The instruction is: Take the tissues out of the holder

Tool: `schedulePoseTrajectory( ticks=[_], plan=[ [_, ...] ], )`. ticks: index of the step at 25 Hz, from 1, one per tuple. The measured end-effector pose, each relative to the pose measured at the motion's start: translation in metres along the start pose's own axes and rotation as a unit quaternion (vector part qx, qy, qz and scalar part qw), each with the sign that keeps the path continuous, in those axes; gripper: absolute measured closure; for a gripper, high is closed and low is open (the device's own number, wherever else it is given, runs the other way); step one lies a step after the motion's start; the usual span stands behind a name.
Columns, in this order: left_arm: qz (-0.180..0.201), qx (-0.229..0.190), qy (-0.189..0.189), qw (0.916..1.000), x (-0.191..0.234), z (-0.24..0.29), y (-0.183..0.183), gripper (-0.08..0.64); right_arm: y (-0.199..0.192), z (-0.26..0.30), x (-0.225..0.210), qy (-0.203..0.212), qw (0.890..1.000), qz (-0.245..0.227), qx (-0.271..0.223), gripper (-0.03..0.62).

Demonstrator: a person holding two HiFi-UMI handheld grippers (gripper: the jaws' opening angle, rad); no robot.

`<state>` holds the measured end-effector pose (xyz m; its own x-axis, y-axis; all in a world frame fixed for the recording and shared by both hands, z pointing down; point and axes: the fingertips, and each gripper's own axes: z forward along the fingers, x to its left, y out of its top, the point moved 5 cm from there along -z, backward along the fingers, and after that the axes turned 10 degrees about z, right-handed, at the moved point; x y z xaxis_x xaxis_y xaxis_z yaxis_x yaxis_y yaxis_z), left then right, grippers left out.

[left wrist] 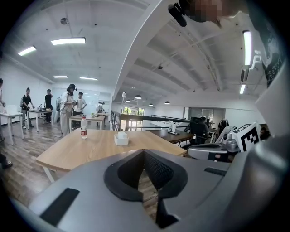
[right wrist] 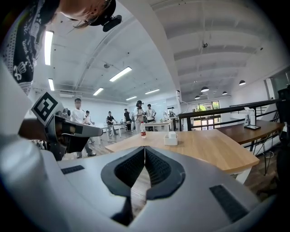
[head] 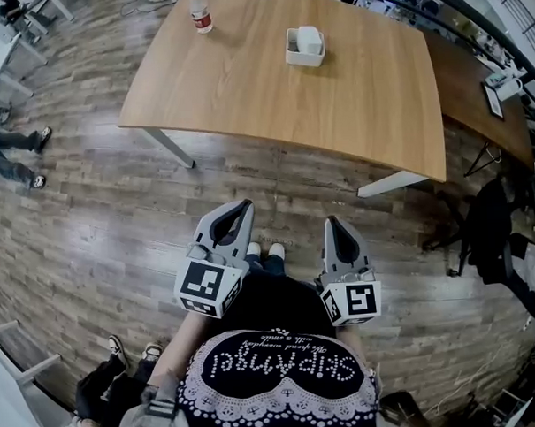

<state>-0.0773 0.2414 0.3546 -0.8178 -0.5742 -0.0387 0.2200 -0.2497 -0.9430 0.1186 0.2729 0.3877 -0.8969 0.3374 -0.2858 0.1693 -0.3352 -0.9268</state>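
A white tissue holder [head: 304, 46] with white tissues standing up in it sits near the far middle of a wooden table [head: 244, 85]. The holder [left wrist: 121, 138] shows small and distant in the left gripper view, and the holder [right wrist: 171, 139] is just as far off in the right gripper view. Both grippers are held close to the person's body, well short of the table. My left gripper [head: 242, 207] is shut with nothing in it, its tips meeting. My right gripper [head: 331, 223] is shut and empty too.
A water bottle [head: 200, 11] with a red label stands at the table's far left. A second, darker table [head: 474, 88] lies to the right, with a black chair [head: 494, 229] near it. Several people stand at desks in the background. Wood floor lies between me and the table.
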Motion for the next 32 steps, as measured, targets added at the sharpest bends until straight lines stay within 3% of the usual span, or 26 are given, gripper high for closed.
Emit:
schedulePoseTrajectory(
  ticks=[15, 24, 32],
  plan=[
    [-0.001, 0.000, -0.006, 1.0000, -0.022, 0.030, 0.009, 0.554, 0.002, -0.006, -0.036, -0.001, 1.000, 0.012, -0.008, 0.581],
    [-0.006, 0.005, -0.030, 0.9995, -0.009, 0.060, 0.016, 0.554, 0.006, 0.014, -0.045, -0.017, 1.000, 0.020, 0.008, 0.581],
    [-0.019, 0.004, -0.043, 0.9989, 0.028, 0.083, 0.023, 0.554, 0.022, 0.057, -0.038, -0.026, 0.999, 0.018, 0.018, 0.581]
  ],
)
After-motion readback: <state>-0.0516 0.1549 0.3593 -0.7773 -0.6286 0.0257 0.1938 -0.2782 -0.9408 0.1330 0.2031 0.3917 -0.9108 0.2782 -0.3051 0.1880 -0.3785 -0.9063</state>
